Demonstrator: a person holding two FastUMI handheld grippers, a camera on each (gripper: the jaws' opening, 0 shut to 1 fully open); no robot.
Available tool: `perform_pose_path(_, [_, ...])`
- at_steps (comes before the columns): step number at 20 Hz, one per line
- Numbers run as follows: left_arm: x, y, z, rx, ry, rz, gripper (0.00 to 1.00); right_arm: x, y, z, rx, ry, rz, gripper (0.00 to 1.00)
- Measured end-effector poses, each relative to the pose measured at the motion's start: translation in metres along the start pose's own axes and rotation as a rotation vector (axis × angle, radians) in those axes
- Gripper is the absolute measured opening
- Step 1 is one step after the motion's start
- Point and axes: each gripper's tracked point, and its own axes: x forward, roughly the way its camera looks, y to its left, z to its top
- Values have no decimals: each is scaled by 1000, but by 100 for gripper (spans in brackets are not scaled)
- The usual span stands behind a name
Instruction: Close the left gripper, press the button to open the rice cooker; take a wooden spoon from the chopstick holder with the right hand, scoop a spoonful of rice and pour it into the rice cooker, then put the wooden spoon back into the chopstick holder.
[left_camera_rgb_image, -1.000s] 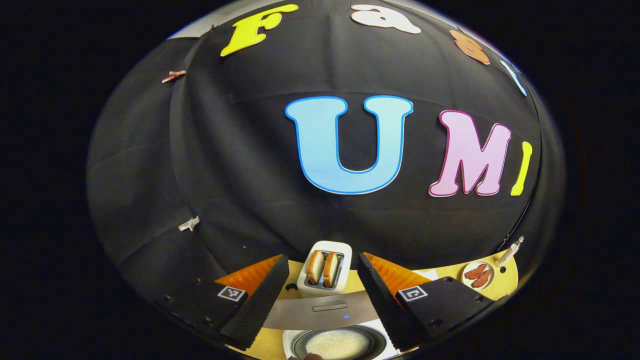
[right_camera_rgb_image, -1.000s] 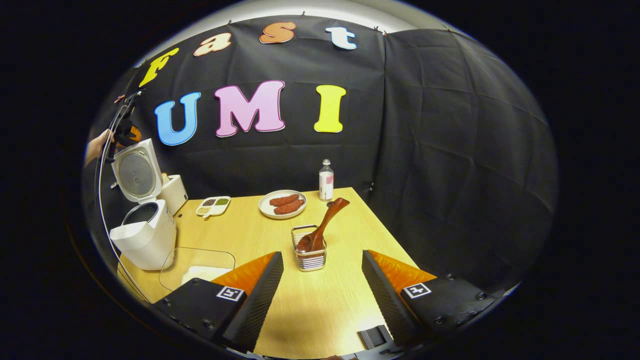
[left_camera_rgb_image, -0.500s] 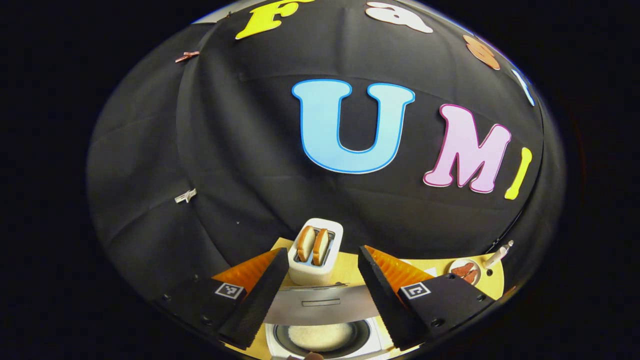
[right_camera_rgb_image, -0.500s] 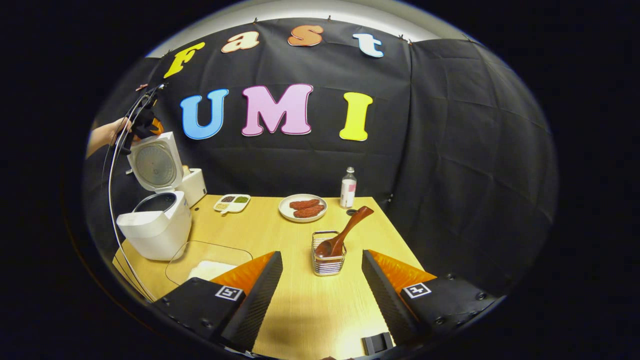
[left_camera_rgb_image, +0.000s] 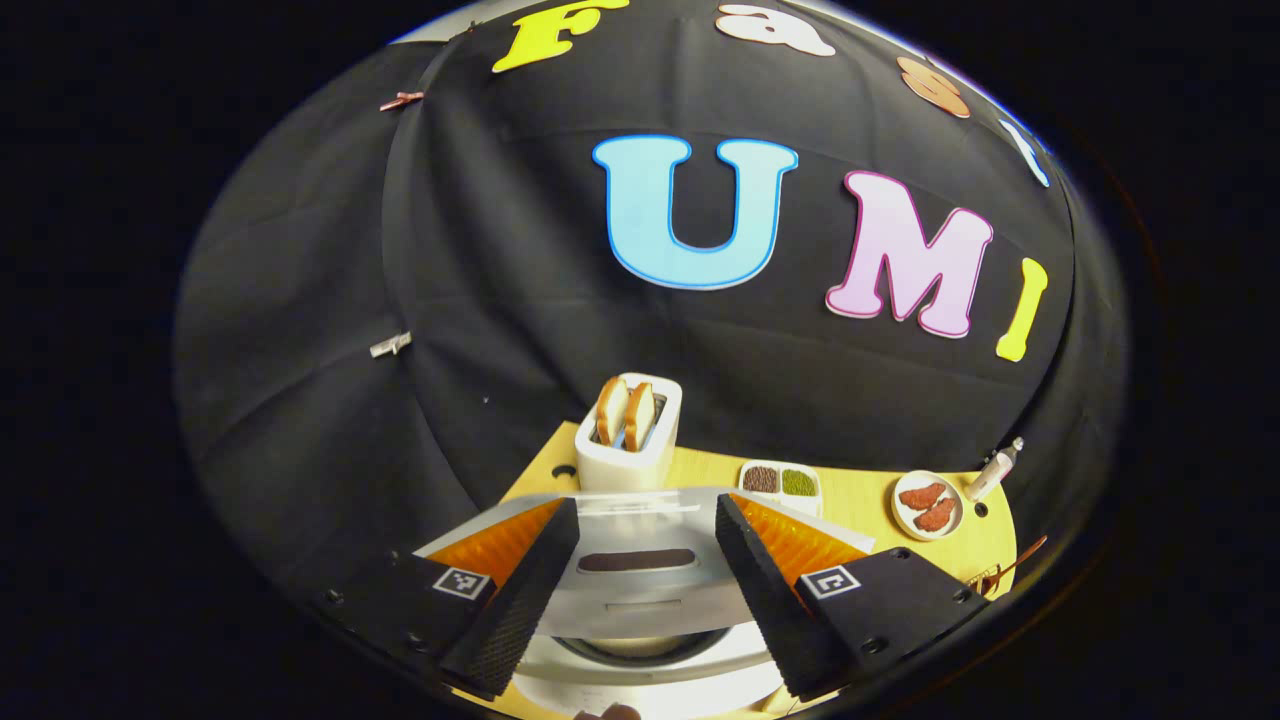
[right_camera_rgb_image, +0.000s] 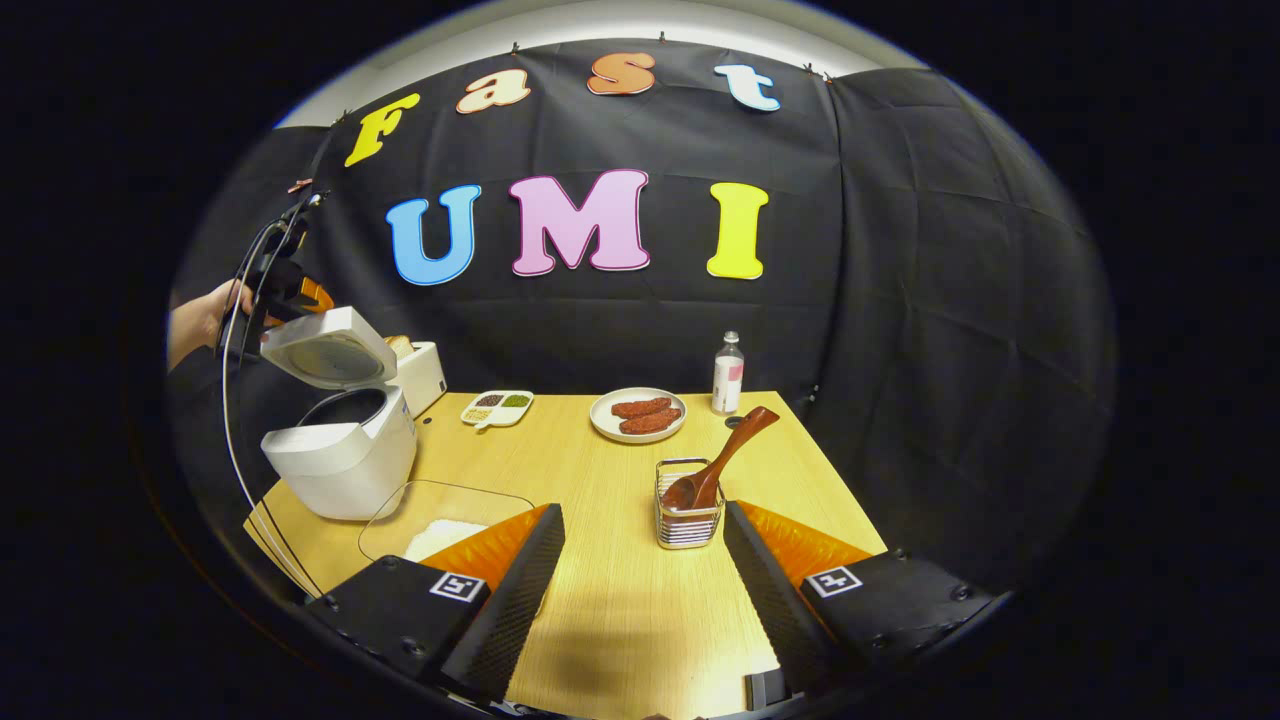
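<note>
Left gripper view: the left tool (left_camera_rgb_image: 640, 580) hangs wide open and empty above the white rice cooker (left_camera_rgb_image: 640, 640), its fingers flanking the tilted grey lid (left_camera_rgb_image: 640, 590). That lid looks half-lowered; it could drop shut.

Right gripper view: the right tool (right_camera_rgb_image: 645, 590), spread open and empty, hovers over the pale wooden table (right_camera_rgb_image: 600, 620), facing the dark wooden spoon (right_camera_rgb_image: 722, 460) in its wire chopstick holder (right_camera_rgb_image: 688, 515). A careless grab could tip that light holder.
</note>
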Motion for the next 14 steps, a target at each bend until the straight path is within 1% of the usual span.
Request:
perform_pose_path(4, [-1, -2, -49, 39, 18, 14, 98, 1, -2, -6, 2, 15, 16, 100])
perform_pose_path(6, [0, -2, -69, 24, 20, 25, 98, 0, -3, -9, -2, 22, 22, 100])
perform_pose_path(10, [6, -4, -102, 1, 31, 33, 98, 1, -5, -10, -5, 26, 28, 100])
perform_pose_path(14, [13, -3, -127, 28, 49, 41, 98, 2, -9, -16, 7, 45, 25, 100])
